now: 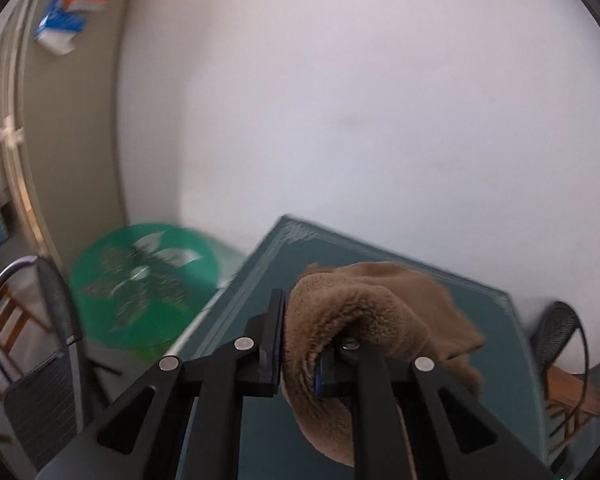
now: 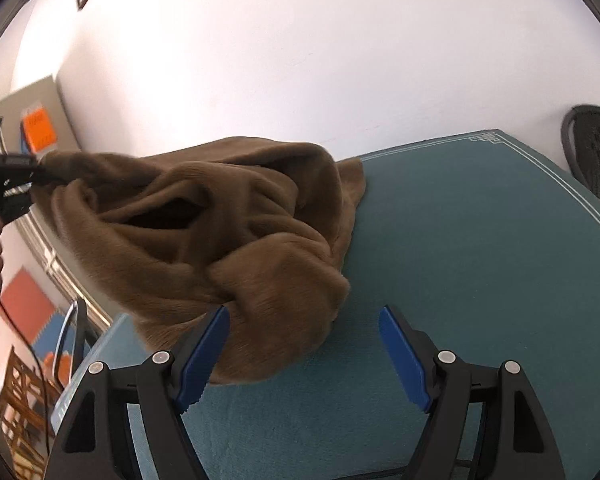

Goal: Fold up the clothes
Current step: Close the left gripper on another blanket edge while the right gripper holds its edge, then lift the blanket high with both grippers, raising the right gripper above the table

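A brown fleece garment (image 2: 235,232) lies bunched on the teal table (image 2: 480,260), lifted at its left end. My left gripper (image 1: 300,344) is shut on a thick fold of the garment (image 1: 364,320); the fleece drapes over its right finger. In the right wrist view the left gripper (image 2: 39,174) shows at the far left, pulling the cloth up and out past the table edge. My right gripper (image 2: 304,352) is open and empty, low over the table, with its left finger against the garment's near edge.
A green round stool (image 1: 143,284) stands left of the table (image 1: 243,304). Black mesh chairs stand at the left (image 1: 55,320) and the right (image 2: 596,168). A white wall is behind the table. A cable hangs at the left.
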The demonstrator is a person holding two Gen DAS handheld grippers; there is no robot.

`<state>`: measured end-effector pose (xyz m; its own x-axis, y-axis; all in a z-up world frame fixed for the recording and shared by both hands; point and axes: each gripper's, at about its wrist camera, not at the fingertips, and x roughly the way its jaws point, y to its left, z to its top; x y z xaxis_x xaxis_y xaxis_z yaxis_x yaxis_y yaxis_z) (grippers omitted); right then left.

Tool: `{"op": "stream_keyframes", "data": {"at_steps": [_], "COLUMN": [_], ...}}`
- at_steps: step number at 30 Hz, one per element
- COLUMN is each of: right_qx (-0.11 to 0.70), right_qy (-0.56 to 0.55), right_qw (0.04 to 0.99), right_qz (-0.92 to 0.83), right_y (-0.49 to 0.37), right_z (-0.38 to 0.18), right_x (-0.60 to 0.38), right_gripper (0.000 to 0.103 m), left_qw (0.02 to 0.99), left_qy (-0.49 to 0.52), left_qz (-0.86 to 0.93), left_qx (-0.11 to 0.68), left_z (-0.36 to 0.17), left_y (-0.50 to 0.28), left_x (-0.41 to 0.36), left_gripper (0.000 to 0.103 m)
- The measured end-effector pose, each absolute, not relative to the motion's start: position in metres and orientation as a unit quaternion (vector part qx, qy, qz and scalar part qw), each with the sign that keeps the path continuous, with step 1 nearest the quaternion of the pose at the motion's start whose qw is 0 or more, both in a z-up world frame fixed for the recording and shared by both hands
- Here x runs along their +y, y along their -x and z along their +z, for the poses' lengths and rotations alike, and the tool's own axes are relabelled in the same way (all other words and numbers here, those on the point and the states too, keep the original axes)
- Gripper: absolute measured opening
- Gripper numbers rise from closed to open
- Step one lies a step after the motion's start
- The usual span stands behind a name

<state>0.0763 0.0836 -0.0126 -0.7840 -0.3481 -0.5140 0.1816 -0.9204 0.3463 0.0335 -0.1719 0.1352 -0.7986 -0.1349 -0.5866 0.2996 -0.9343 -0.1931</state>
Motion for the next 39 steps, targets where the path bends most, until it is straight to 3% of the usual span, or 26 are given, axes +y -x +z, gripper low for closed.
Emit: {"op": "stream_keyframes", "data": {"at_steps": [11, 13, 15, 18, 27, 29, 31, 32, 33, 34, 35, 39], "right_qx": [-0.109, -0.092, -0.069, -0.025, 0.022, 0.030, 0.023, 0.015, 0.008, 0.002, -0.006, -0.026], "right_qy": [-0.309, -0.306, -0.305, -0.316, -0.379, -0.376, -0.374, -0.367, -0.351, -0.332, -0.310, -0.196], "right_qw": [0.129, 0.134, 0.139, 0.151, 0.154, 0.151, 0.147, 0.143, 0.131, 0.117, 0.102, 0.049], "right_qz": [-0.936, -0.938, -0.940, -0.937, -0.912, -0.914, -0.915, -0.919, -0.927, -0.936, -0.945, -0.979], "right_y": [-0.058, -0.056, -0.054, -0.052, -0.022, -0.019, -0.017, -0.018, -0.021, -0.026, -0.031, -0.065], "right_z": [-0.006, -0.003, 0.000, 0.003, -0.034, -0.036, -0.035, -0.032, -0.025, -0.017, -0.007, 0.050], "right_x": [0.085, 0.076, 0.065, 0.048, 0.017, 0.013, 0.015, 0.019, 0.026, 0.033, 0.042, 0.074], "right_gripper": [0.079, 0.079, 0.079, 0.079, 0.075, 0.034, 0.022, 0.016, 0.015, 0.014, 0.013, 0.012], "left_qw": [0.113, 0.107, 0.103, 0.102, 0.077, 0.081, 0.083, 0.084, 0.083, 0.078, 0.073, 0.041], "left_qy": [-0.399, -0.400, -0.399, -0.395, -0.439, -0.448, -0.452, -0.453, -0.455, -0.455, -0.449, -0.405], "left_qz": [-0.895, -0.896, -0.896, -0.898, -0.880, -0.877, -0.874, -0.874, -0.872, -0.871, -0.872, -0.888], "left_qx": [0.162, 0.161, 0.164, 0.167, 0.165, 0.156, 0.155, 0.156, 0.161, 0.171, 0.182, 0.213], "left_z": [0.015, 0.011, 0.009, 0.009, -0.016, -0.022, -0.027, -0.029, -0.029, -0.028, -0.025, 0.004], "left_y": [-0.048, -0.051, -0.052, -0.051, -0.023, -0.015, -0.009, -0.008, -0.007, -0.007, -0.009, -0.026], "left_x": [-0.209, -0.208, -0.210, -0.215, -0.209, -0.205, -0.203, -0.202, -0.203, -0.204, -0.205, -0.202], "left_gripper": [0.015, 0.022, 0.042, 0.061, 0.071, 0.071, 0.070, 0.056, 0.029, 0.019, 0.015, 0.015]}}
